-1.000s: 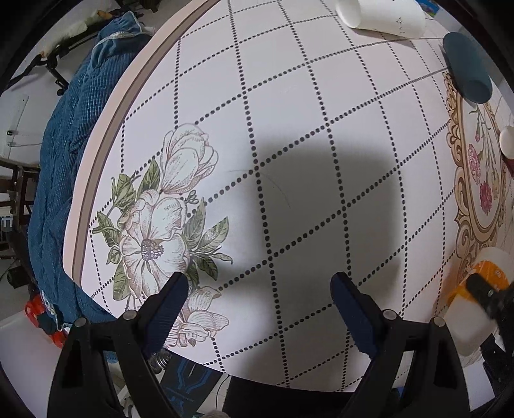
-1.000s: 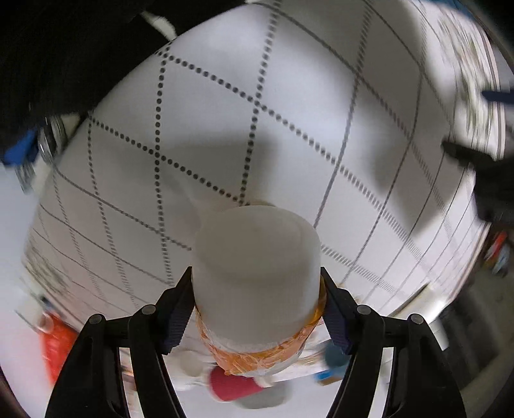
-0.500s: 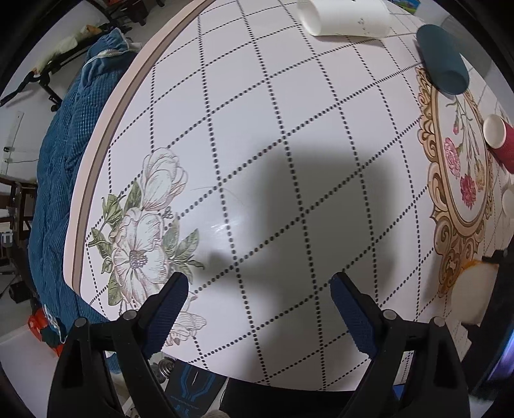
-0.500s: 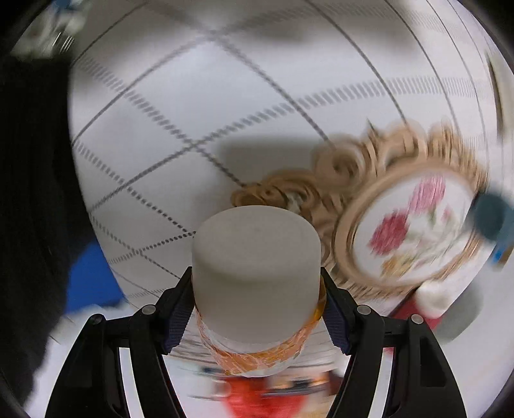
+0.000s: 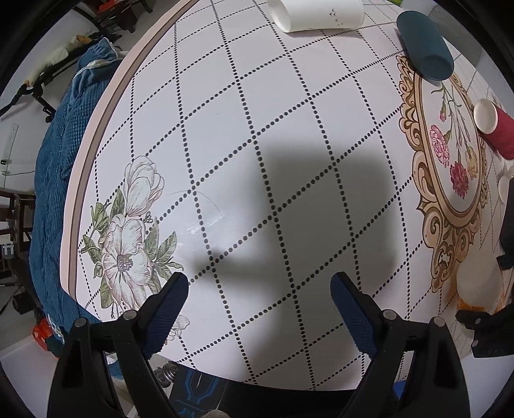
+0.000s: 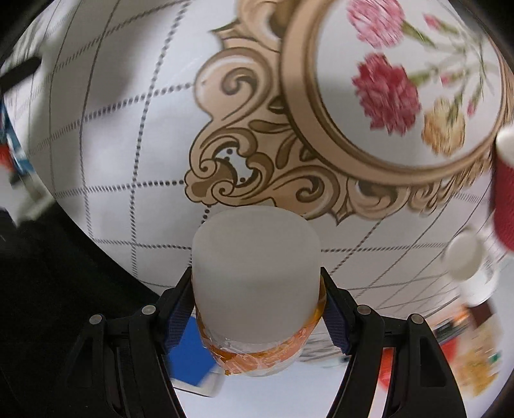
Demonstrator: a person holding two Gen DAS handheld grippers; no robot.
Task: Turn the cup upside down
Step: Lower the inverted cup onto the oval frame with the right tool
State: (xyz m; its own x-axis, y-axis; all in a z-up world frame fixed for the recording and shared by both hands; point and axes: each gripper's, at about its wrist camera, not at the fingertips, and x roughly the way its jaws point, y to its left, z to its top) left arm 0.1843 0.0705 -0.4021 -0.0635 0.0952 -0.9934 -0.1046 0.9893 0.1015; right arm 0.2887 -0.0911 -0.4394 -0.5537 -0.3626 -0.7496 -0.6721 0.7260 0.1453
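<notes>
Right tongs (image 6: 257, 308) were clamped on the cup (image 6: 256, 257), pads on both sides of its lower body just above the orange band (image 6: 257, 352). Cup was frosted white, its flat closed end pointing away from the camera toward the desk (image 6: 112, 135). It was held off the desk, near edge of the gold frame print (image 6: 244, 154) just beyond it. Right view was motion-blurred, so exact tilt couldn't be read.

Judgement: step in hand was the carry/rotate phase, cup gripped and mid-turn, not yet set down. Whether the open rim faced down couldn't be told; the rim end was hidden behind the tongs.

Left tongs (image 5: 258, 308) were spread wide, gripping nothing, hovering over bare desk with the white flower print (image 5: 128, 244) left of them. In the left view the cup (image 5: 478, 283) showed at the gold frame's near corner, right tongs beside it.

Further from the frame: red cup (image 5: 494, 128) lying at its right side, blue cup (image 5: 424, 48) at its far end, white cup (image 5: 318, 14) on its side past that.

Next move, as I read it: finish the wrist roll until the rim faces the desk, lower onto flat desk near the frame's corner clear of the red cup, release only once the rim sits flush. Risk: a tilted rim at release tips it.
</notes>
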